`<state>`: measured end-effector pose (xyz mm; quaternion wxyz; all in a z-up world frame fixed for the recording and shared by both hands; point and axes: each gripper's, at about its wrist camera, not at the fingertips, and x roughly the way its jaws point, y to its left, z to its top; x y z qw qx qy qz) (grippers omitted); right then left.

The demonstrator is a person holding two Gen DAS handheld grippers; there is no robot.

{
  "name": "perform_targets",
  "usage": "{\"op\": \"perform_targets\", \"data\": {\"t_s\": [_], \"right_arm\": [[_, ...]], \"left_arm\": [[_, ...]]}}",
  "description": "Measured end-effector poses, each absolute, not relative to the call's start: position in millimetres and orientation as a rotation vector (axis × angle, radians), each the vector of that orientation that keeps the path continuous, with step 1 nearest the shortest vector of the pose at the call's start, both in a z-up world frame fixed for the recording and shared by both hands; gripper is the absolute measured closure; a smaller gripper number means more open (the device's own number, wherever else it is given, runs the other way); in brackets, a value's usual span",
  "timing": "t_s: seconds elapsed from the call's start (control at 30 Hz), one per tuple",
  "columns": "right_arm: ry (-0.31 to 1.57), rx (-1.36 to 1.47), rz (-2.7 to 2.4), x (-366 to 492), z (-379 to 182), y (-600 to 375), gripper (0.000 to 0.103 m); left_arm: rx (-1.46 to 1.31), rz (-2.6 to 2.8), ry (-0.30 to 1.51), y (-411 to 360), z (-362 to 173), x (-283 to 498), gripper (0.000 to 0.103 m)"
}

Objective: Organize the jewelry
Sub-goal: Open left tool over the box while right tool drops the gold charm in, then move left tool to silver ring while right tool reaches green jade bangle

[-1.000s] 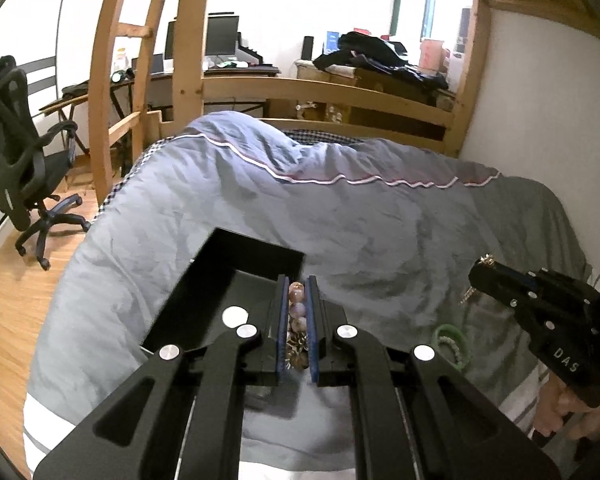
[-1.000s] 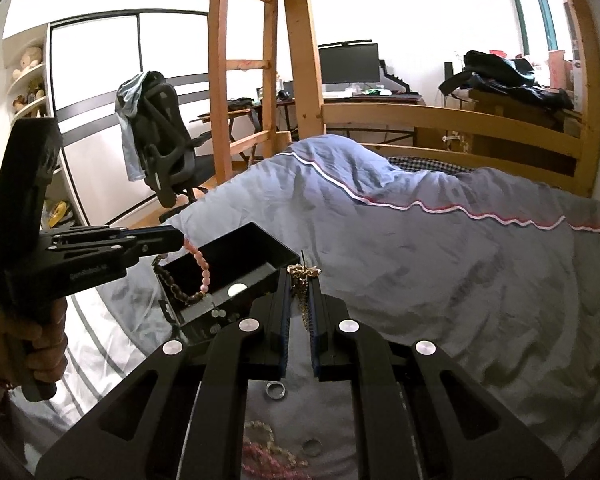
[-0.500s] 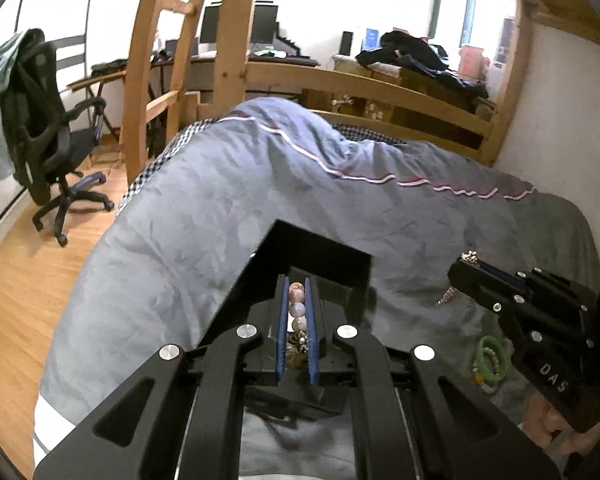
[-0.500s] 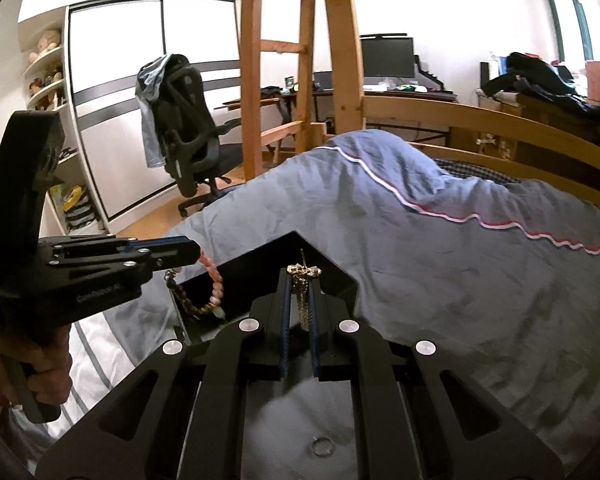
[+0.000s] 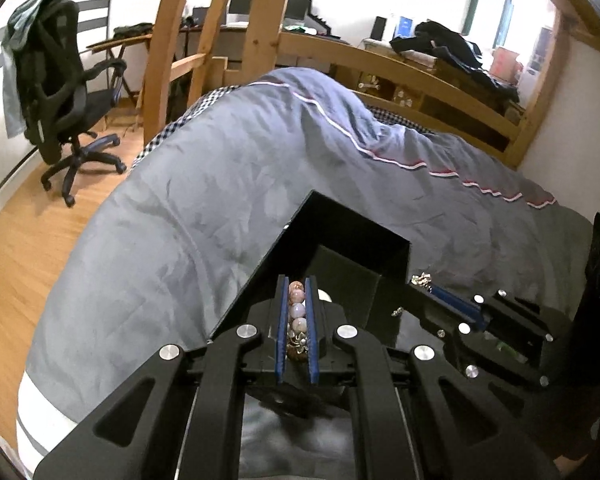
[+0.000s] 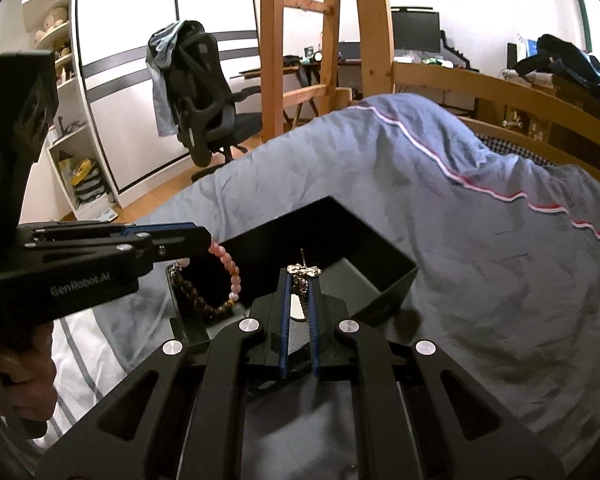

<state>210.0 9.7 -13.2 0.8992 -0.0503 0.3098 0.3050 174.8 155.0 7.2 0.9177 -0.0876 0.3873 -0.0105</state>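
The floor of the open black rectangular jewellery box [image 6: 364, 256] is largely hidden behind both tools, and a pale round thing inside it, glimpsed between the right tool's fingers, is too covered to identify. The person's left hand [image 6: 18, 364] is cut off at the frame edge. The box sits on a rumpled grey-blue quilt with a red-and-white piped edge [image 5: 204, 208], spread over a bed with a light wooden rail and ladder [image 6: 332, 40]. Beyond the box, a black mesh office chair with a grey garment over its back [image 5: 56, 84] stands on the wooden floor, and a desk with dark monitors sits behind the bed frame.

The left gripper [image 5: 297, 292] reaches level over the box's near-left side, its blue-padded jaws narrowly closed on a bracelet of pink and brown round beads [image 6: 220, 280], whose loop hangs down into the box. The right gripper [image 6: 299, 280] points over the box's near edge, jaws pinched almost together on a small gold-coloured chain with an ornate clasp [image 6: 303, 270], the clasp standing just above the fingertips.
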Motion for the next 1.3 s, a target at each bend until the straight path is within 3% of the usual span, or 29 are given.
{"op": "perform_targets", "data": {"t_s": [0.13,0.17,0.2,0.23,0.27,0.33,0.47,0.57,0.93,1.3], "right_arm": [[0.674,-0.124,0.647,213,-20,18,0.094],[0.686,-0.138,0.644,215,-21,20,0.090],[0.691,-0.144,0.644,215,-21,21,0.086],[0.693,-0.141,0.652,215,-21,21,0.067],[0.682,-0.126,0.659,214,-19,19,0.037],[0.631,-0.107,0.652,208,-9,13,0.014],[0.569,-0.127,0.563,202,15,-4,0.007],[0.522,-0.133,0.485,197,38,-30,0.004],[0.506,-0.104,0.321,157,82,-133,0.004],[0.577,-0.067,0.277,114,58,-198,0.004]], "left_arm": [[-0.177,-0.006,0.804,156,5,175,0.095],[-0.174,0.005,0.802,156,6,175,0.088],[-0.177,0.015,0.801,157,7,175,0.064],[-0.186,0.035,0.784,159,9,172,0.046],[-0.190,0.061,0.750,162,13,168,0.024],[-0.191,0.073,0.716,165,20,164,0.023],[-0.194,0.103,0.677,166,26,158,0.009],[-0.152,0.112,0.641,158,33,152,0.006],[-0.152,-0.026,0.630,102,36,118,0.006],[0.043,-0.193,0.728,8,-3,88,0.006]]}}
